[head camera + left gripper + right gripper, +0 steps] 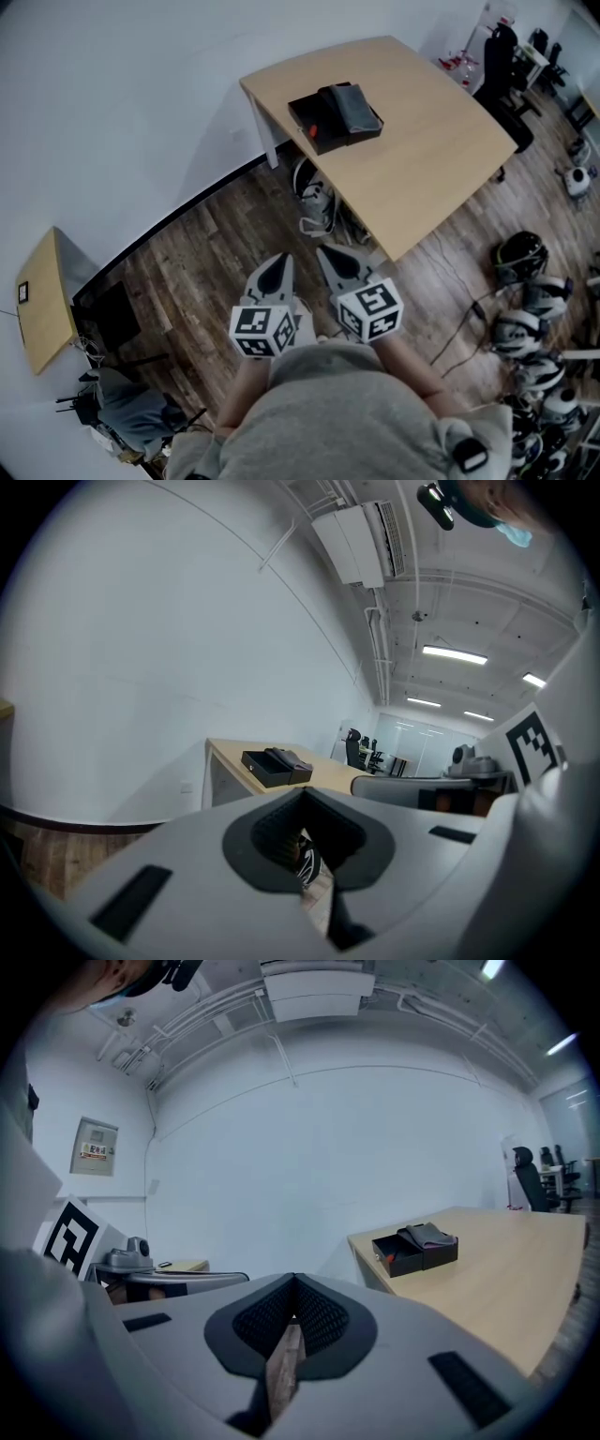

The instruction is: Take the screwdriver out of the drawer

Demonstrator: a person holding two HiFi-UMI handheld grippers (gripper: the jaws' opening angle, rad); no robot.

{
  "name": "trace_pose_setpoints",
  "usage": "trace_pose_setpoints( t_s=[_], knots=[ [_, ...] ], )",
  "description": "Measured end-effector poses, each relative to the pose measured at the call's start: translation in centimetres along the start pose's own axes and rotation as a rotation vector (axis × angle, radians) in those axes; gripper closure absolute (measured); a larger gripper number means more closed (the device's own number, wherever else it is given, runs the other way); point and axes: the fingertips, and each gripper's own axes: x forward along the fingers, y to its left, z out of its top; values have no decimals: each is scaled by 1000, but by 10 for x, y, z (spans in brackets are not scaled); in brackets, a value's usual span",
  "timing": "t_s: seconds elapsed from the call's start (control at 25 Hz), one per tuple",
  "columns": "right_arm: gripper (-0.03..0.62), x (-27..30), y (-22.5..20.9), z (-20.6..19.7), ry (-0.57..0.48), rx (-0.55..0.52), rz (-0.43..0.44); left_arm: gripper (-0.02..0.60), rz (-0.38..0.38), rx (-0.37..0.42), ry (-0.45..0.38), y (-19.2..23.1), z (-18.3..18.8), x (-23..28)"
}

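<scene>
A black drawer box point(349, 111) sits at the far end of a light wooden table point(431, 159), with a grey cloth on top. Its drawer point(311, 120) stands pulled out, and a small red thing point(313, 128) shows inside; whether it is the screwdriver I cannot tell. The box also shows in the left gripper view point(275, 766) and the right gripper view point(417, 1247). My left gripper point(277, 268) point(302, 794) and right gripper point(334, 256) point(294, 1281) are held side by side close to my body, over the floor and well short of the table. Both are shut and hold nothing.
A dark wood floor point(206, 253) lies between me and the table. Shoes and cables point(317, 202) lie under the table. Several headsets and devices point(530, 319) crowd the floor at right. A small wooden side table point(42, 300) stands at left, and office chairs point(502, 66) at the far right.
</scene>
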Motion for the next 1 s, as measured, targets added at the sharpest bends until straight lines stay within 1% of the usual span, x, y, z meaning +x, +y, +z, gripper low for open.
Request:
trace_pose_setpoints(
  t_s=[0.2, 0.48, 0.8, 1.0],
  knots=[
    [595, 30, -24, 6, 4, 26, -44, 581, -34, 0, 11, 20, 10, 34],
    [595, 81, -54, 34, -34, 67, -94, 581, -81, 11, 17, 56, 40, 85],
    [595, 151, -78, 72, -49, 82, -140, 581, -135, 32, 30, 106, 84, 145],
    [595, 192, -91, 90, -48, 79, -167, 581, -174, 34, 49, 135, 103, 178]
  ],
)
